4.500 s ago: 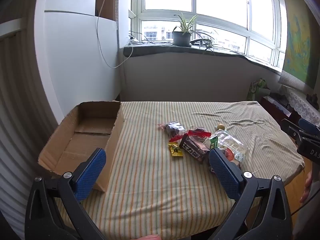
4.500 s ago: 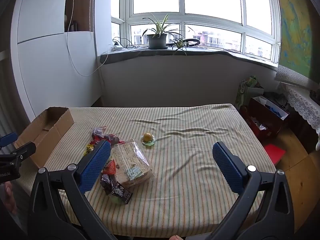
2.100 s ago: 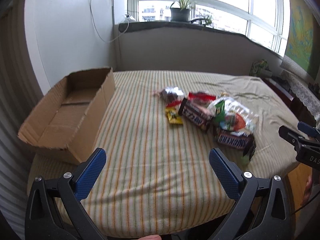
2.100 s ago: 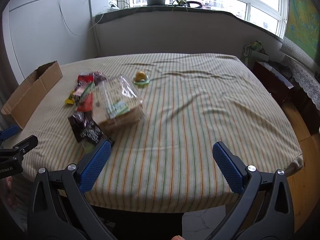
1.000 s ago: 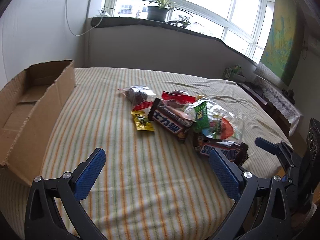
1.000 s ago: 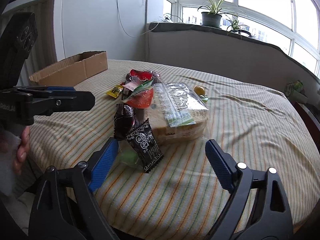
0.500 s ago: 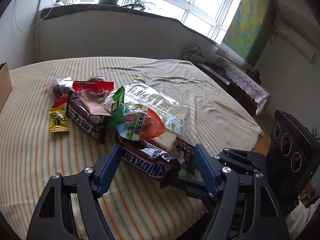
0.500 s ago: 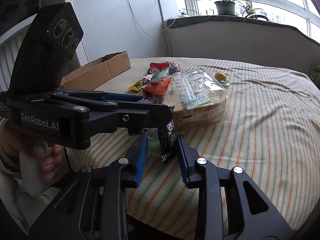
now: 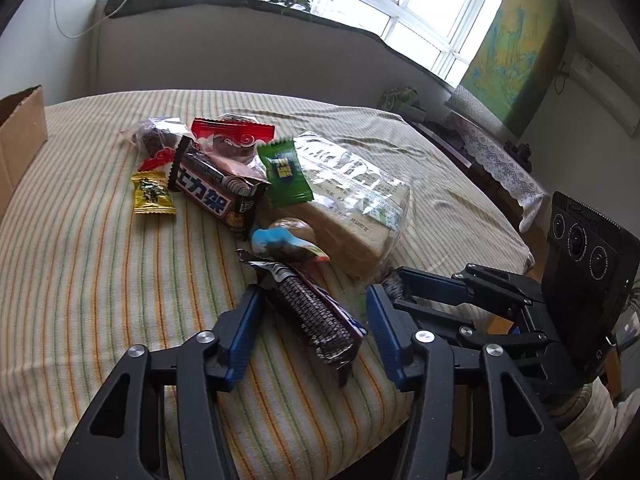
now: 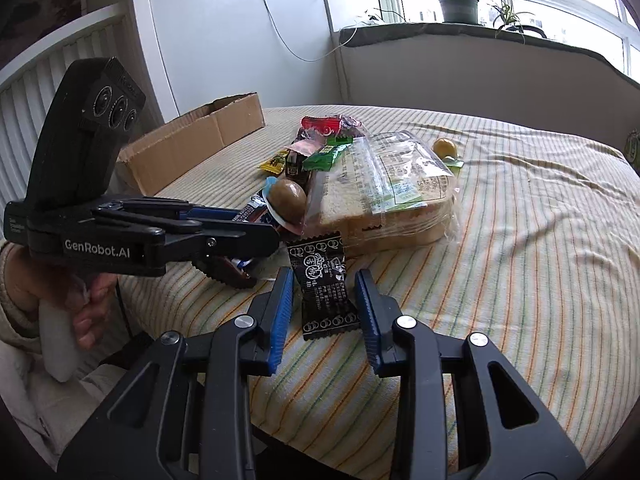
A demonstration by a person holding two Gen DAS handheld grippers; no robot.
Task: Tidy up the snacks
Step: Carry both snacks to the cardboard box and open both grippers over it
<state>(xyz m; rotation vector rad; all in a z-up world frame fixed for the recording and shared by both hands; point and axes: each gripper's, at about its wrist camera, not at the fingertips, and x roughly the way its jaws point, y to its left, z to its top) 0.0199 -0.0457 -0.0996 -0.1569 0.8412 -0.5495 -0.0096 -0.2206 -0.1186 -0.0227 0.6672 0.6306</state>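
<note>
At lower centre, we close our left gripper (image 9: pixel 312 316) around the dark ridged snack bar (image 9: pixel 310 314), while our right gripper (image 10: pixel 325 304) clamps the black patterned sachet (image 10: pixel 325 288).

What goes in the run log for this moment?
left gripper: closing around Snickers bar | right gripper: shut on black snack packet | cardboard box: unfilled

The left claw (image 9: pixel 314 322) is closing around a dark chocolate bar (image 9: pixel 316 316) that lies between its blue pads, on the striped cloth of the worktop (image 9: pixel 100 280). Just beyond sit a bagged sandwich (image 9: pixel 352 208), a green candy (image 9: pixel 285 174), a second chocolate bar (image 9: pixel 212 192) and a yellow candy (image 9: pixel 153 194). The right claw (image 9: pixel 394 284) reaches in from the right. A cardboard box (image 9: pixel 20 136) stands at the left edge.
</note>
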